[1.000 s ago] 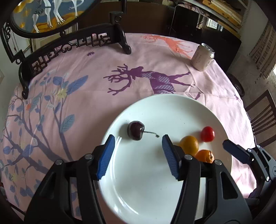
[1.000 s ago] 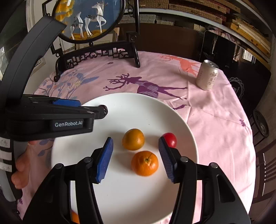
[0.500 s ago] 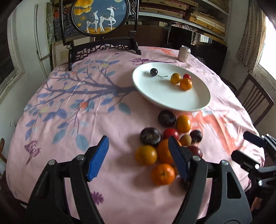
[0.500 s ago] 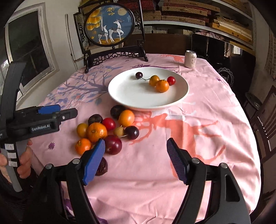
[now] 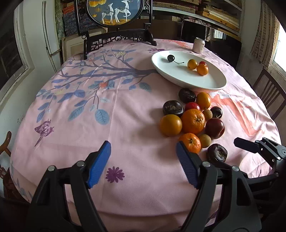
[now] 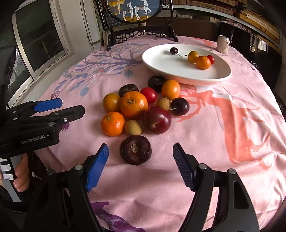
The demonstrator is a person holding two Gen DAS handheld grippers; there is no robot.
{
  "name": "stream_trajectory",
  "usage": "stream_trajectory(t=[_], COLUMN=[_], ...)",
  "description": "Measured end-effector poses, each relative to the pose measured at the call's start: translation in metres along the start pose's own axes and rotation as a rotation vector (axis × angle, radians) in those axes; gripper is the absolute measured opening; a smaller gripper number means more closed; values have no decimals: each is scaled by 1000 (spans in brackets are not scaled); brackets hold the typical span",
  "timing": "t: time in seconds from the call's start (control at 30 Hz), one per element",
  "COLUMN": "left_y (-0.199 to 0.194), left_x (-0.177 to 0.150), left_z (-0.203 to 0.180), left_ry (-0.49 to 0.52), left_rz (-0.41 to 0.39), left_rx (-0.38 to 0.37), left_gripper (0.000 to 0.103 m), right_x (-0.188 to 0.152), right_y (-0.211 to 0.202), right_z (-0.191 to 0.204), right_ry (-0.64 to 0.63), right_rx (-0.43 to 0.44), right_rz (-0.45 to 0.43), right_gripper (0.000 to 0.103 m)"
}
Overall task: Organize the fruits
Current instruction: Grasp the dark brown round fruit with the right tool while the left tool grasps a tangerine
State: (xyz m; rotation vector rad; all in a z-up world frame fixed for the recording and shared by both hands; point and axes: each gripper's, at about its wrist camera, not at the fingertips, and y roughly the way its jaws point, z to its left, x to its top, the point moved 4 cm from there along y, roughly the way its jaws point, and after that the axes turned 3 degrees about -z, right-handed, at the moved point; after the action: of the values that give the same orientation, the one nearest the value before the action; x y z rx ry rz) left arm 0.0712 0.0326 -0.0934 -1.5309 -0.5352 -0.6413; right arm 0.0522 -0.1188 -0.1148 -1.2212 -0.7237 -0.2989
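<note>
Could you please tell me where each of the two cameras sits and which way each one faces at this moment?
Left wrist: sits on the left gripper, looking forward across bare pink tablecloth; fruit pile right of centre; its own open fingers show, plus the right gripper at right.
Right wrist: sits on the right gripper, facing a dark wrinkled fruit; its open fingers, the left gripper and the left hand show.
Shared: white plate, fruit pile, drink can.

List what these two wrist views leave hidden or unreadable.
- Can: label print too small to read, both views.
- Framed deer panel: top cut off by the image edge, both views.
- Small orange: left wrist view, partly behind the left gripper finger.
- Red cherry tomato: mostly behind plate fruit.
</note>
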Motion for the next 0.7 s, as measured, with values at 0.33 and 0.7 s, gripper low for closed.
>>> stream_trajectory(t=[0.33, 0.7], left_y=[10, 35], left_x=[-8, -10], left_z=[-11, -54], left_ry=[17, 88], left_rz=[42, 58], left_rx=[-16, -48], left_gripper=[77, 77], right_x=[-9, -13], right_y=[3, -55], right_z=[-4, -66], right_ry=[-11, 146], right_rx=[-14, -103], right_rz=[-5, -123], right_gripper=[39, 40])
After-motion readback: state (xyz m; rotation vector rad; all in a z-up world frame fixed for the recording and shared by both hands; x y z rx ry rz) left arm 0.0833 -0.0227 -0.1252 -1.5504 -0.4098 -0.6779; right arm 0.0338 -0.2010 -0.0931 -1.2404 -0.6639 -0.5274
